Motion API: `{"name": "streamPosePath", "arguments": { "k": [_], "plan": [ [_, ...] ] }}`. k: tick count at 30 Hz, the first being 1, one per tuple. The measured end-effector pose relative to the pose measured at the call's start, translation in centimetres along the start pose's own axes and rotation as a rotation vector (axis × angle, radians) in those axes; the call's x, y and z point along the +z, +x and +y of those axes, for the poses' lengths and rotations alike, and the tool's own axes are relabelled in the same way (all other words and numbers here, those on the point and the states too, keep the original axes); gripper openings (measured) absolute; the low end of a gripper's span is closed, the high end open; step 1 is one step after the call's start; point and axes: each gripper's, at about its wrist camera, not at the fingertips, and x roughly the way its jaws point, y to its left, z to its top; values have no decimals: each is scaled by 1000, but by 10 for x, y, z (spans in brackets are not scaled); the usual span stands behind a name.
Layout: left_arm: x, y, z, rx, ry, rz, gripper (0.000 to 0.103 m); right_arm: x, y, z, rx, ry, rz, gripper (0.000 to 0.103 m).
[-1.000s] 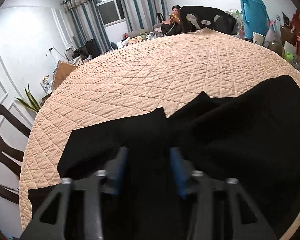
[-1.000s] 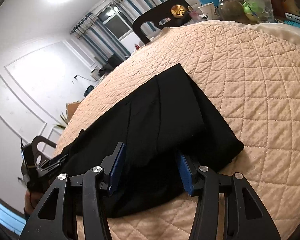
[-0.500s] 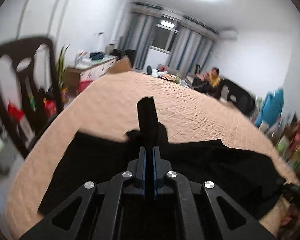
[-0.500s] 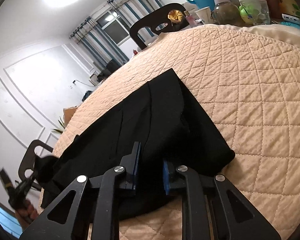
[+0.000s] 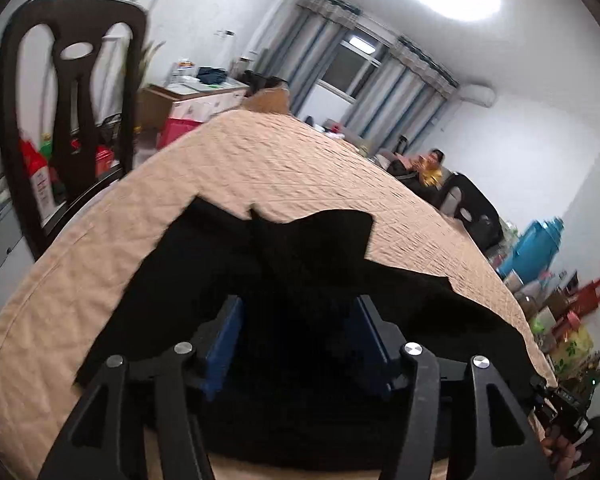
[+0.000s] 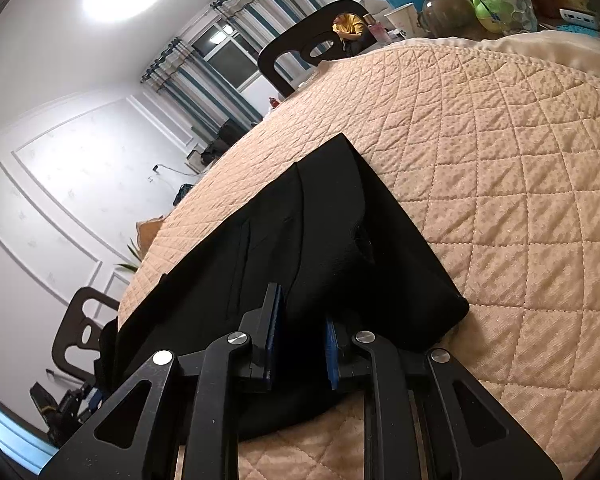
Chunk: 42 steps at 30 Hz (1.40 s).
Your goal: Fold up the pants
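Observation:
Black pants (image 5: 320,264) lie across the near part of a peach quilted table (image 5: 280,168). My left gripper (image 5: 298,304) hovers over one rumpled end; its jaws are opening, the blue pads wide apart with cloth lying loose between them, not pinched. In the right wrist view the pants (image 6: 340,220) stretch away to the left, with a folded corner toward the table's middle. My right gripper (image 6: 302,312) is shut on the near edge of the cloth, which bunches between the blue pads. The left gripper (image 6: 72,400) shows small at the far end, and the right gripper (image 5: 560,400) shows at the left view's lower right.
A dark chair (image 5: 66,120) stands close at the table's left edge, another chair (image 6: 312,44) at the far side. A blue thermos (image 5: 536,248), cups and jars (image 6: 448,12) crowd the table's right rim. A person (image 5: 428,164) sits in the background.
The left gripper shut on a fold of the pants, swung sideways and rolled, and now has its pads apart again. The right gripper closed on the pants' near edge and has stayed put.

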Motion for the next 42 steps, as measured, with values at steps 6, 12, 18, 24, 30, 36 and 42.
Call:
{"name": "streamPosePath", "arguments": {
  "k": [6, 12, 18, 24, 30, 36, 42],
  "plan": [
    [14, 35, -10, 51, 23, 100, 46, 1, 2, 1, 2, -1, 2, 19],
    [12, 16, -14, 61, -7, -4, 11, 2, 1, 4, -8, -12, -5, 18],
    [-6, -34, 15, 58, -135, -130, 8, 6, -14, 10, 31, -21, -55, 14],
    [-22, -17, 36, 91, -173, -58, 8, 6, -16, 5, 24, -7, -48, 13],
    [2, -37, 20, 59, -121, -106, 8, 19, -27, 12, 95, 13, -61, 12],
    [-2, -41, 20, 64, -115, -99, 8, 24, -56, 23, 108, -28, -118, 10],
    [-26, -25, 48, 107, -195, -5, 12, -2, -29, -28, 15, 95, -10, 10]
  ]
}}
